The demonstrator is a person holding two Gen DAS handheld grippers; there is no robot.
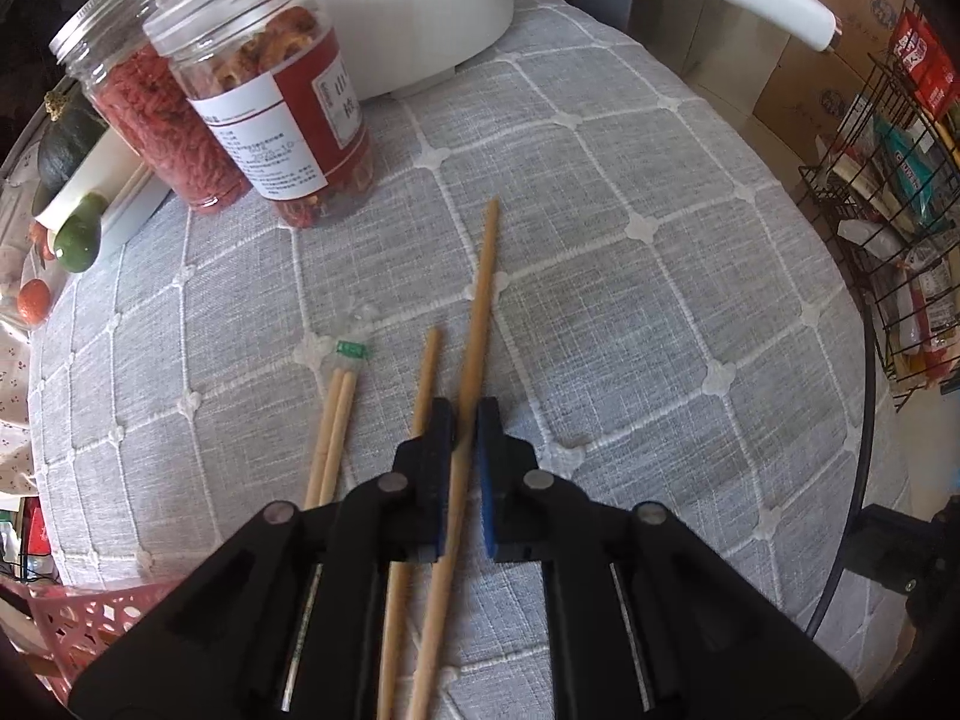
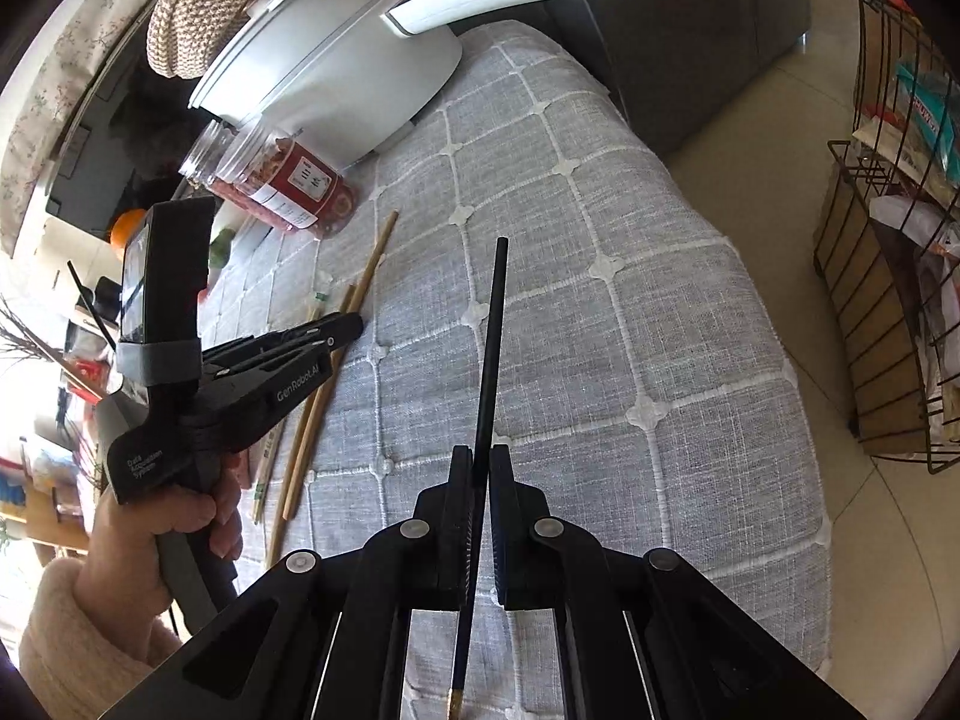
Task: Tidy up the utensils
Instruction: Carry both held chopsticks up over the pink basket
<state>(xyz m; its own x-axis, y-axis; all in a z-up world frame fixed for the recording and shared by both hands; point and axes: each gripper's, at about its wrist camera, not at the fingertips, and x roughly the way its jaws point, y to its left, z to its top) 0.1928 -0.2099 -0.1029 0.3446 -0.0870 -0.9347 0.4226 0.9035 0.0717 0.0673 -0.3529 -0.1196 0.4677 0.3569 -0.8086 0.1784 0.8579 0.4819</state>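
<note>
In the left wrist view my left gripper (image 1: 465,414) is nearly closed around a long wooden chopstick (image 1: 480,306) that lies between its jaws on the grey checked tablecloth (image 1: 600,240). A second wooden chopstick (image 1: 425,378) lies just left of it, and a wrapped pair (image 1: 336,414) further left. In the right wrist view my right gripper (image 2: 480,462) is shut on a black chopstick (image 2: 493,336) and holds it above the cloth, pointing away. The left gripper (image 2: 336,330) shows there over the wooden chopsticks (image 2: 366,276).
Two clear jars of red dried food (image 1: 282,114) and a white pot with a long handle (image 1: 420,6) stand at the back. Vegetables (image 1: 78,228) lie at the left. A pink basket (image 1: 90,612) is at lower left. A wire rack (image 1: 900,210) stands right of the table.
</note>
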